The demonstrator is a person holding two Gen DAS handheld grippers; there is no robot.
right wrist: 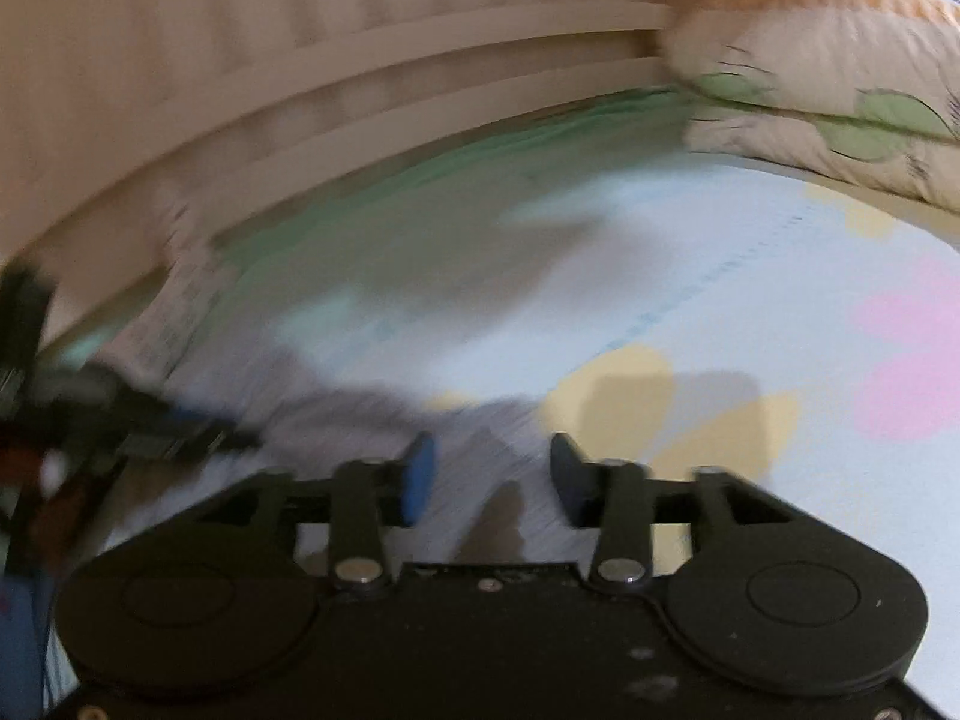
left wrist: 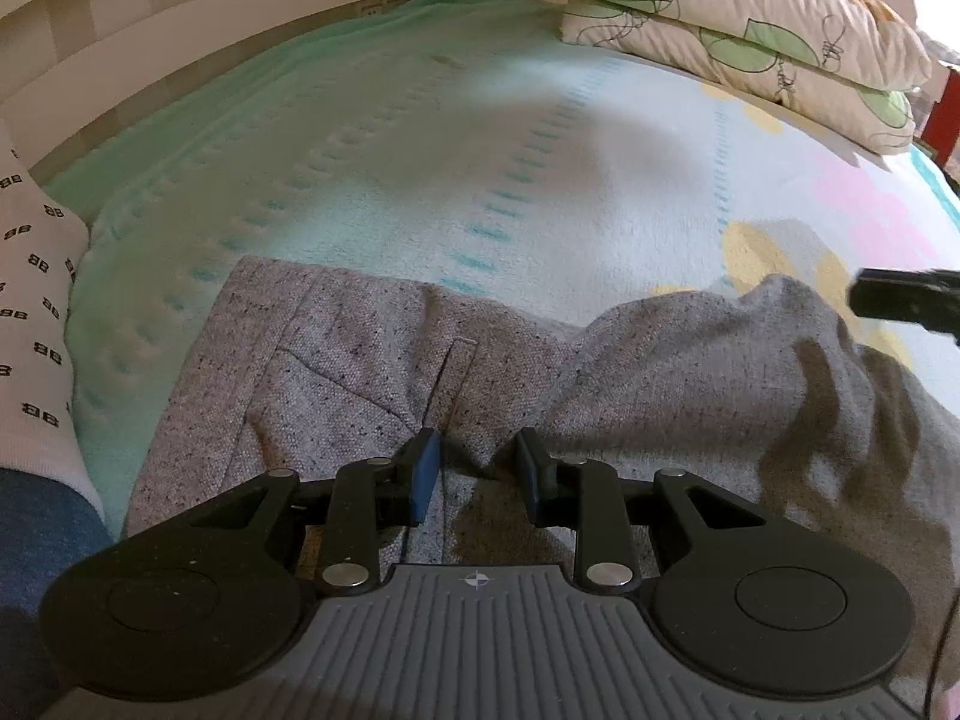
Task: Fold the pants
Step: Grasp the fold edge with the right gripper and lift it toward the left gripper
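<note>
Your left gripper [left wrist: 477, 468] hovers with fingers spread over speckled grey woven pants [left wrist: 372, 360], which lie rumpled on the pastel green-and-white bedspread [left wrist: 420, 138]. Your right gripper [right wrist: 492, 474] is also spread and holds nothing; its view is blurred. Pinching one layer alone would likely drag the bunched cloth askew.

Pants [left wrist: 372, 360]: coarse speckled grey woven cloth. Blanket [left wrist: 480, 138]: soft fleecy. Left hand-held gripper [left wrist: 477, 468]: matt black plastic.
</note>
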